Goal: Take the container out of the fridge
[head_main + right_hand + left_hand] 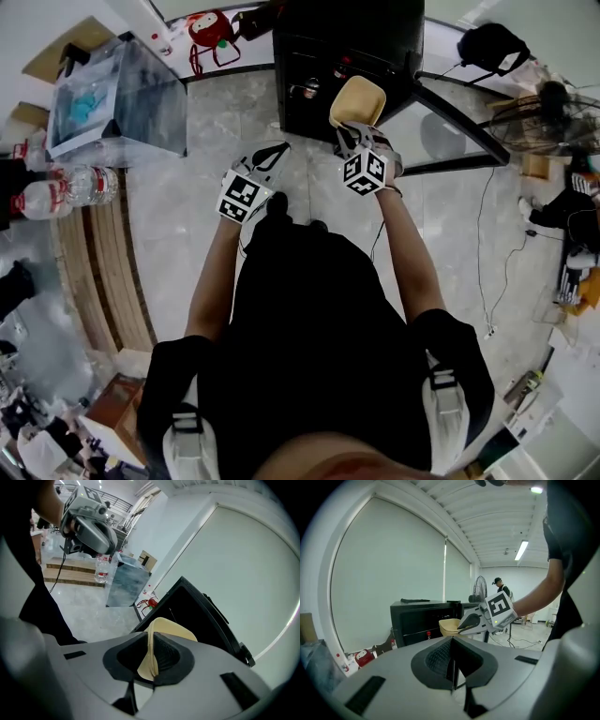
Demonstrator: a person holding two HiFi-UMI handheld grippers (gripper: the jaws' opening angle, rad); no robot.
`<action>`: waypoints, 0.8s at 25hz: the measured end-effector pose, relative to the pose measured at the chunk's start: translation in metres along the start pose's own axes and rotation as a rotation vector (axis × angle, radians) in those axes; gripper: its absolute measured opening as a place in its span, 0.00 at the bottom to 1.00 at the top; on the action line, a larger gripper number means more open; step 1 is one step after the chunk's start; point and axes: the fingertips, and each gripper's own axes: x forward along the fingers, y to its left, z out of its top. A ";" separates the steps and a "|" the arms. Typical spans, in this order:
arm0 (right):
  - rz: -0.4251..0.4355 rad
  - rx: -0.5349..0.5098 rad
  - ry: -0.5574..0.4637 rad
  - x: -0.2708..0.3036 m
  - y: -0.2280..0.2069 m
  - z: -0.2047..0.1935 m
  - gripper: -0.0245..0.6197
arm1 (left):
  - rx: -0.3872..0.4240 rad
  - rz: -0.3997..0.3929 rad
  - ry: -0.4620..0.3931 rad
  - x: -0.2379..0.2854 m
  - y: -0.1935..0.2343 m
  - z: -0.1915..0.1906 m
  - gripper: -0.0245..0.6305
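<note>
In the head view a tan, shallow container (357,100) hangs in front of the black fridge (347,47). My right gripper (354,139) is shut on its near rim. The right gripper view shows that rim pinched between the dark pads (164,654), with the container (171,629) rising beyond them and the fridge (201,616) behind it. My left gripper (272,155) hovers to the left of the container, jaws shut and empty. In the left gripper view its jaws (452,660) meet, and beyond them are the container (449,626) and fridge (417,616).
The fridge's glass door (450,122) stands open to the right. A clear plastic box (112,94) and water bottles (80,186) sit at the left by a wooden bench (103,272). A red toy (211,28) lies beside the fridge, and a fan (553,117) stands at the right.
</note>
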 end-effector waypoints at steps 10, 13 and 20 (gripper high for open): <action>0.061 -0.033 -0.055 -0.047 0.032 -0.031 0.09 | 0.002 0.071 0.023 -0.018 -0.078 0.001 0.07; 0.084 -0.043 -0.069 -0.059 0.049 -0.037 0.09 | -0.003 0.091 0.029 -0.026 -0.096 -0.003 0.07; 0.130 -0.064 -0.086 -0.079 0.076 -0.053 0.09 | -0.019 0.119 0.039 -0.032 -0.132 -0.011 0.07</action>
